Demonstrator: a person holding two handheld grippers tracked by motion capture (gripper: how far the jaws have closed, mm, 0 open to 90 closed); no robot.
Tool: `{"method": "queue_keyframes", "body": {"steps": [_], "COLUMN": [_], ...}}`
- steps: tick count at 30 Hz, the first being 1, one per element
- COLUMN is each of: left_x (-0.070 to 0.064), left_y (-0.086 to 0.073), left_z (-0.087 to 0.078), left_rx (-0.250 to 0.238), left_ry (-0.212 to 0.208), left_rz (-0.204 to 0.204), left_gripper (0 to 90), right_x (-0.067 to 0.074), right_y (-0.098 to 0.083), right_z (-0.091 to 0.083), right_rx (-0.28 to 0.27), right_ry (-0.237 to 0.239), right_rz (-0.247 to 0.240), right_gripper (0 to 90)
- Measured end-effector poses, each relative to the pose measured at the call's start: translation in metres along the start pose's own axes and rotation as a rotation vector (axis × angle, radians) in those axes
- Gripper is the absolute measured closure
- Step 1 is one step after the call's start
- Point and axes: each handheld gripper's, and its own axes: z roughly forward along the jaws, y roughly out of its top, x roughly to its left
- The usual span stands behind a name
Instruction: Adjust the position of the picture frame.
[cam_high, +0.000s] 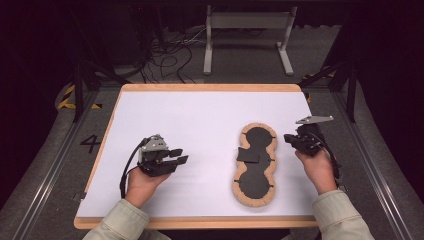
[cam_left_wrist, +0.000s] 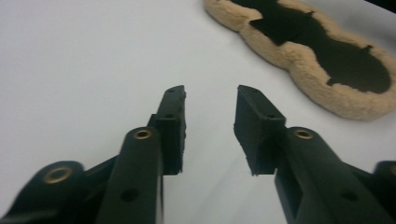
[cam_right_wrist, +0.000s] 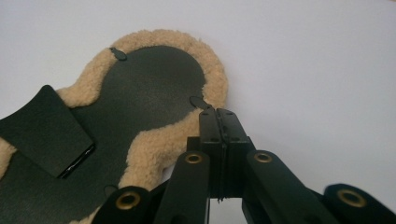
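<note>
Fleece-edged black pad (cam_high: 255, 166) flat on white tabletop (cam_high: 200, 115); dark room behind.

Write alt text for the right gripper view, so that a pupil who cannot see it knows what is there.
The right gripper, its two black jaws shut flat against each other, has its tips at a small black tab on the rim of a black pad edged in tan fleece. The pad lies flat on a white table, with a loose black flap across its narrow waist.
</note>
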Motion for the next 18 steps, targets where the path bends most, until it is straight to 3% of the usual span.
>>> {"method": "queue_keyframes", "body": {"steps": [3,8,15,18], "left_x": [0.006,0.014,0.022,0.024], "left_y": [-0.009,-0.021,-0.032,-0.035], "left_z": [-0.008,-0.018,-0.027,-0.03], "left_rx": [-0.005,-0.009,0.007,0.003], "left_ry": [0.027,0.055,0.087,0.093], "left_rz": [-0.029,-0.058,-0.046,-0.062], "left_gripper": [59.8,58.9,56.4,55.9], "right_x": [-0.001,-0.004,-0.008,-0.007], "right_y": [0.005,0.011,0.011,0.011], "right_z": [0.015,0.034,0.052,0.056], "right_rx": [0.057,0.128,0.193,0.207], "right_ry": [-0.02,-0.04,-0.046,-0.035], "right_rz": [-0.015,-0.001,0.029,0.038], "right_gripper": [89.7,89.8,89.9,89.9]}}
